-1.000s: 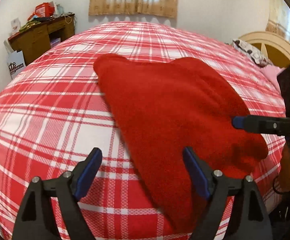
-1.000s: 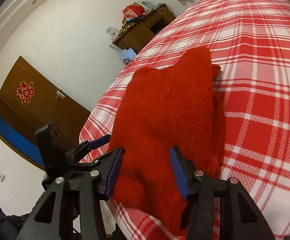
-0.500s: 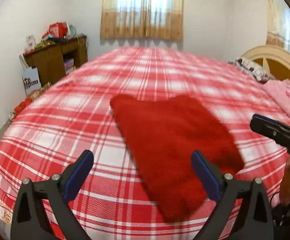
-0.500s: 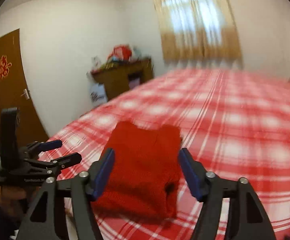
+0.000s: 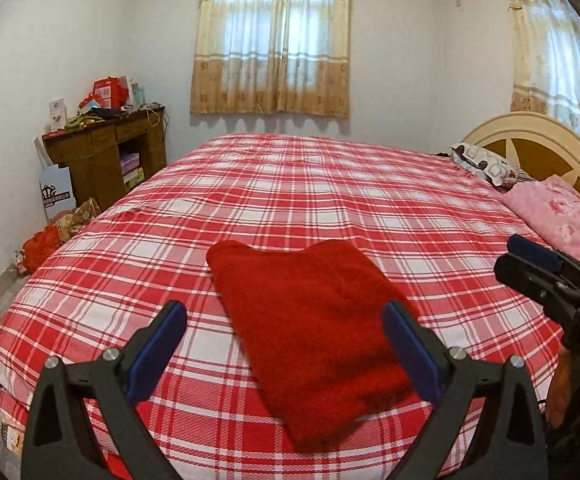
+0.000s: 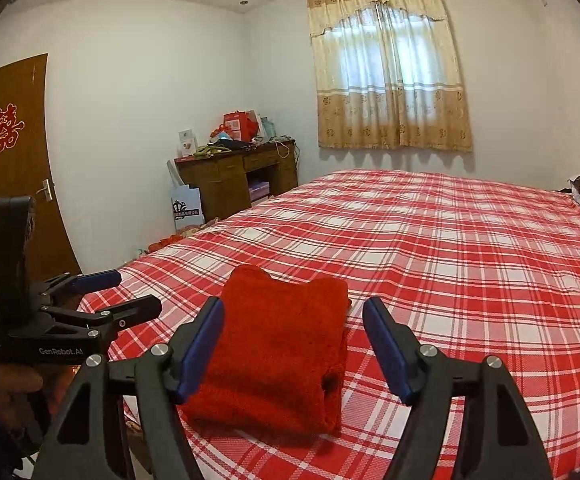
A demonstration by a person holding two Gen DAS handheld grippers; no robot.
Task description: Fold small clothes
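Garment: red knitted garment (image 5: 310, 324), folded into a thick pad, lying near the bed's (image 5: 330, 184) front edge.
Handling: soft, limp, probably light; layers may slide, so grip a folded edge through all layers.
Left gripper (image 5: 285, 350): jaws spread wide, empty, above the cloth.
Right gripper (image 6: 294, 350): jaws just opened, nothing pinched.

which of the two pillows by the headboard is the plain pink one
The nearer pink pillow, with a faint floral print, lies closer to the bed's edge. The patterned pillow behind it is white with dark brown shapes.
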